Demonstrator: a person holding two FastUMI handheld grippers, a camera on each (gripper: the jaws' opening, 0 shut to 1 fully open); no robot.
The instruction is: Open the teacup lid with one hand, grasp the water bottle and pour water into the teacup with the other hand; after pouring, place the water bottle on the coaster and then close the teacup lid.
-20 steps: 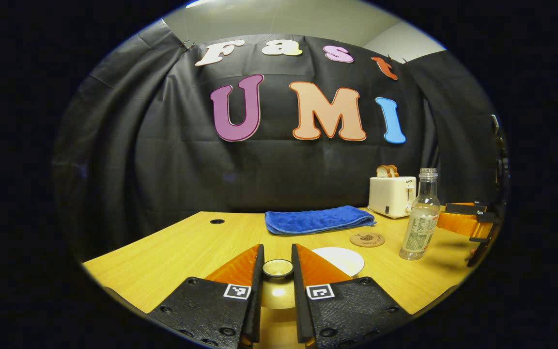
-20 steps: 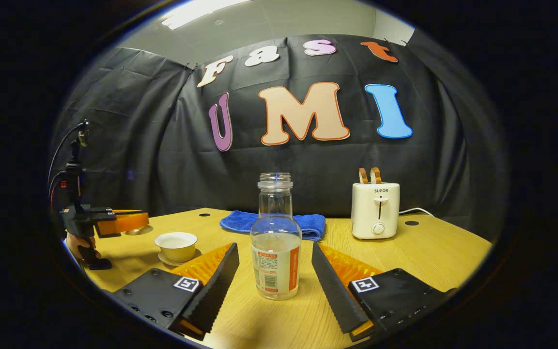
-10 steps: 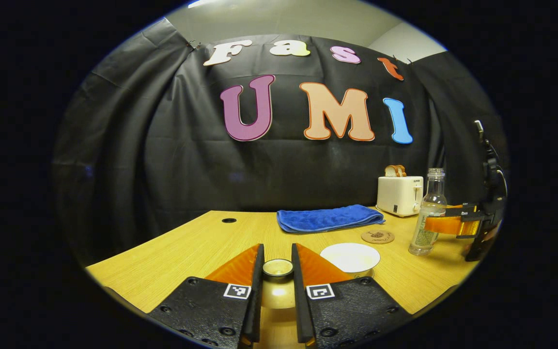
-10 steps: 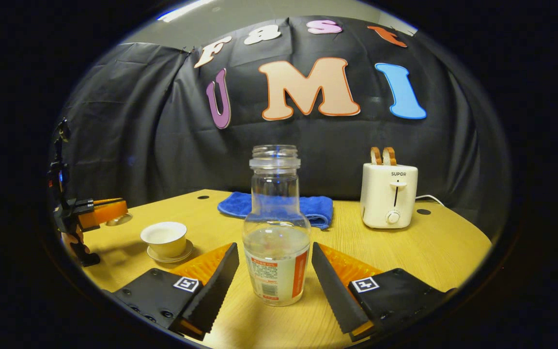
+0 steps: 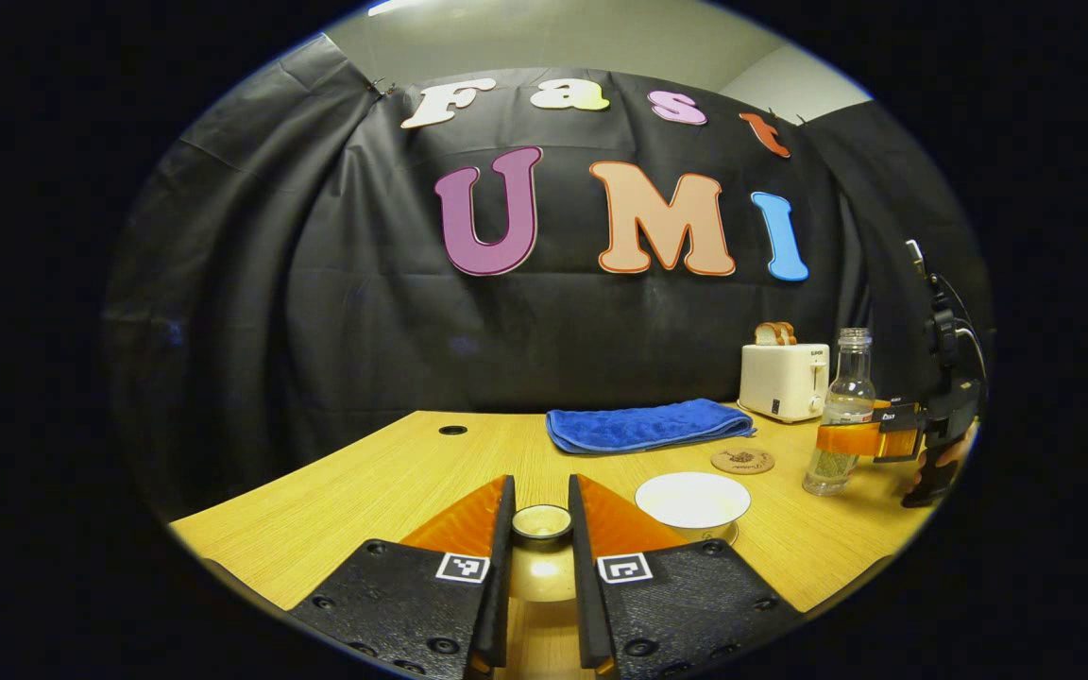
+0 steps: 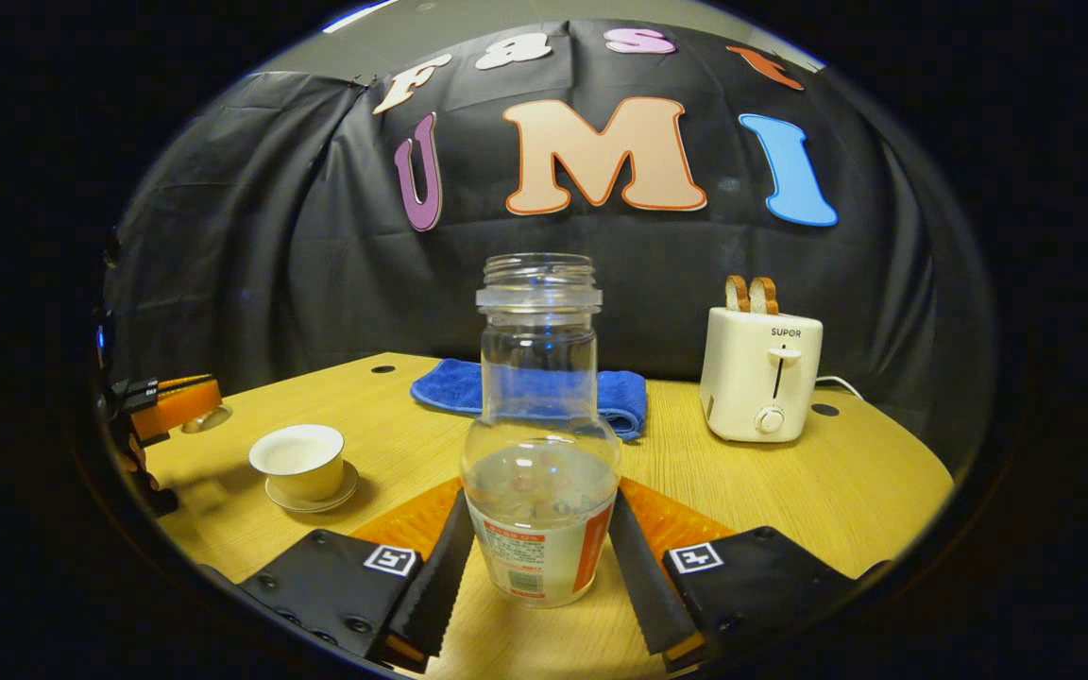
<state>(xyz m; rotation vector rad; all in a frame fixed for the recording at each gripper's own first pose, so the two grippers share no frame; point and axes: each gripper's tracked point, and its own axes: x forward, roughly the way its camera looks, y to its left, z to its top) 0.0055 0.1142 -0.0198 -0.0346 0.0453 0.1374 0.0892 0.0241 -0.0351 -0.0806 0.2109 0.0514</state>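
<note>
Recording booth, black cloth wall (image 5: 336, 321), wooden table (image 6: 790, 482), toaster (image 6: 759, 373)

Bare table (image 6: 412, 444) lies between water bottle (image 6: 541, 453) and teacup (image 6: 297, 461); toaster (image 6: 759, 373) stands aside.

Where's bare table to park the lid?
Free: the table left of the blue towel. Also right of the toaster. Crowded: teacup, coaster, water bottle cluster together.

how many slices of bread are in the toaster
2. Both slices of bread stand upright side by side in the slots of the white toaster, at the table's far right in the right gripper view, beyond the water bottle.
</note>
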